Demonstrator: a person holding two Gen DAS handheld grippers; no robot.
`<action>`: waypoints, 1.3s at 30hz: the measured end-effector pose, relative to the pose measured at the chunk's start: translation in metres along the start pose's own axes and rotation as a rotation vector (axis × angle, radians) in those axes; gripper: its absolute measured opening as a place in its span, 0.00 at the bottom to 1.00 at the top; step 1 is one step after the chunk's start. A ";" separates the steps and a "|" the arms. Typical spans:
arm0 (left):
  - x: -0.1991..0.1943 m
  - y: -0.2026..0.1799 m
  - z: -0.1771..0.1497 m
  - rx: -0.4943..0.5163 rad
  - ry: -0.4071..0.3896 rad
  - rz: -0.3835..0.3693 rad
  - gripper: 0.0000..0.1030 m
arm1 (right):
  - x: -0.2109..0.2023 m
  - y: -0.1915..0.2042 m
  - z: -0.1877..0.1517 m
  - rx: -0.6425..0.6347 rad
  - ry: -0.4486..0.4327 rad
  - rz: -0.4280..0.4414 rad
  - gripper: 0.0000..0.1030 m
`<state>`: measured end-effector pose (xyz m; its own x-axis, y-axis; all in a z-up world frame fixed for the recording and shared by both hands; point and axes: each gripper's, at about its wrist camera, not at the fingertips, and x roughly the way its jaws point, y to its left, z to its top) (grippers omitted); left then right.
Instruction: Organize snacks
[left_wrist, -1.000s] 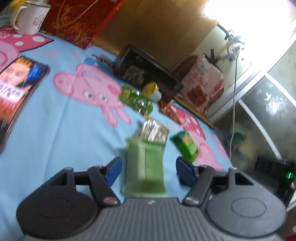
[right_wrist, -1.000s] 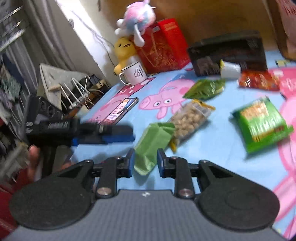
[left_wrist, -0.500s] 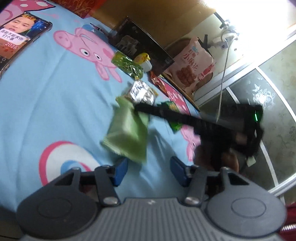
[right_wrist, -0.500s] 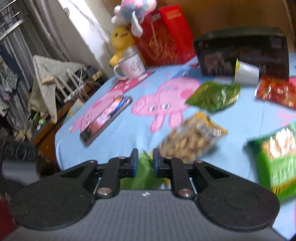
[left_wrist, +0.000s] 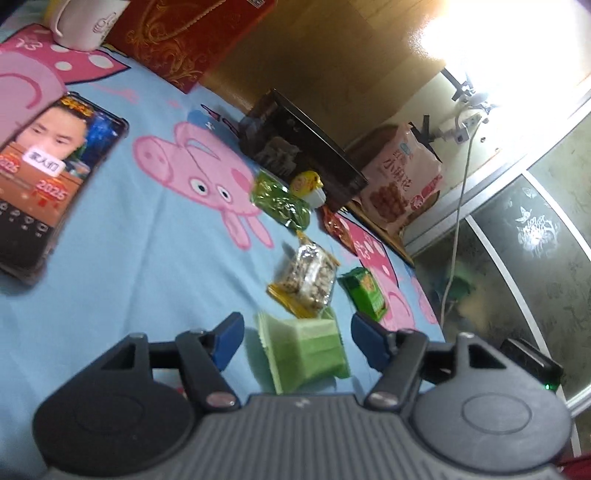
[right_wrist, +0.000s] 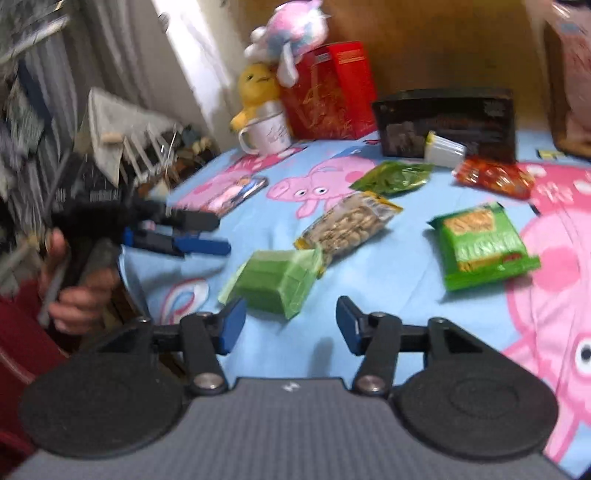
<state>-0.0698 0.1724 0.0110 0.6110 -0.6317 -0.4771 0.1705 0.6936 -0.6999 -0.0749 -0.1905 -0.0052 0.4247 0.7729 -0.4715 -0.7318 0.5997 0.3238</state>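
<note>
Both tongs stand open and grip nothing. The right tongs (right_wrist: 290, 325) have just been opening; the pale green packet (right_wrist: 275, 282) lies on the surface just ahead of their left pad, not between the pads. The left tongs (left_wrist: 297, 341) have also just been widening, and in their view the same packet (left_wrist: 303, 350) sits between the pads without either pressing on it.

The likely trouble is a poor bite: the packet is soft and flat and its far corner touches the clear nut bag (right_wrist: 349, 225), so a closing pad may pinch only a flap or drag the nut bag along. Both tongs work the same corner of the surface, so they could knock each other.

The surface (right_wrist: 388, 295) wears a blue cloth with pink cartoon pigs. Beyond the right tongs lie a bright green snack bag (right_wrist: 480, 247), an olive packet (right_wrist: 393, 177), a red packet (right_wrist: 495, 177), a dark box (right_wrist: 447, 118), a mug (right_wrist: 266, 134) and a phone (left_wrist: 44, 177). Room clutter shows to the left
</note>
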 end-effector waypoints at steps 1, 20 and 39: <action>0.001 -0.001 -0.001 0.002 0.011 0.002 0.63 | 0.006 0.004 0.001 -0.034 0.015 -0.001 0.55; 0.063 -0.048 0.011 0.136 0.150 -0.078 0.52 | 0.007 0.019 -0.006 -0.074 0.002 -0.133 0.21; 0.201 -0.097 0.224 0.244 -0.051 0.040 0.53 | 0.078 -0.136 0.179 -0.002 -0.263 -0.363 0.24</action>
<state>0.2095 0.0553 0.1019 0.6583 -0.5877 -0.4703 0.3226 0.7848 -0.5292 0.1532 -0.1749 0.0607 0.7751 0.5392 -0.3293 -0.5114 0.8415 0.1743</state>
